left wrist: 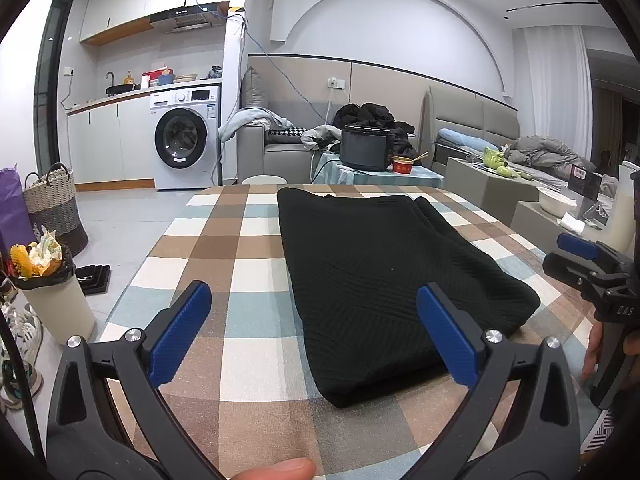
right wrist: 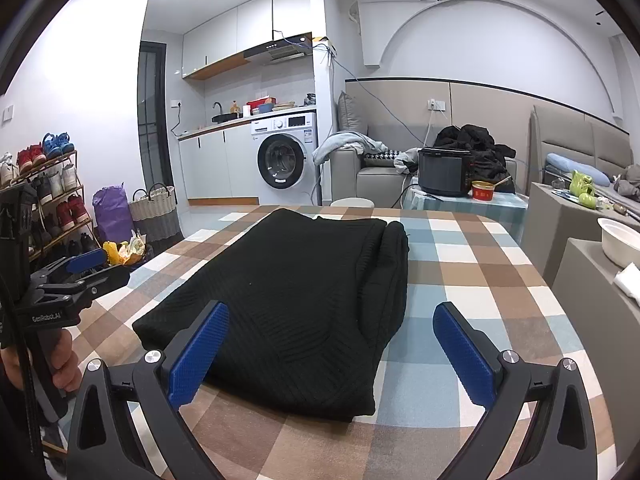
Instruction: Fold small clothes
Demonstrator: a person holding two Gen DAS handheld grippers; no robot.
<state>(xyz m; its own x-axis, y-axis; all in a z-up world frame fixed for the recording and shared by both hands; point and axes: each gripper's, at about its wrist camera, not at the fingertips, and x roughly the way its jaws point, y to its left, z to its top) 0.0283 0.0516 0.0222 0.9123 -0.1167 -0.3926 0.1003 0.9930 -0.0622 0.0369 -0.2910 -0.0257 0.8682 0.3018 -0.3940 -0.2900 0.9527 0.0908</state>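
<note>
A black ribbed knit garment (left wrist: 384,276) (right wrist: 296,300) lies folded into a long rectangle on the checked tablecloth (left wrist: 240,272) (right wrist: 472,280). My left gripper (left wrist: 314,312) is open near the garment's near-left corner, its right pad over the cloth's edge. My right gripper (right wrist: 332,336) is also open, with the near-right part of the garment showing between its blue pads (right wrist: 464,356). Neither holds anything. The right gripper (left wrist: 580,256) shows at the right edge of the left wrist view, and the left gripper (right wrist: 80,272) at the left edge of the right wrist view.
A waste bin (left wrist: 56,292) with rubbish stands left of the table, by a woven basket (left wrist: 54,204) and a shoe rack (right wrist: 44,200). Behind the table are a small side table with a black cooker (left wrist: 366,148), a sofa, and a washing machine (left wrist: 186,140). A white bowl (right wrist: 620,240) sits to the right.
</note>
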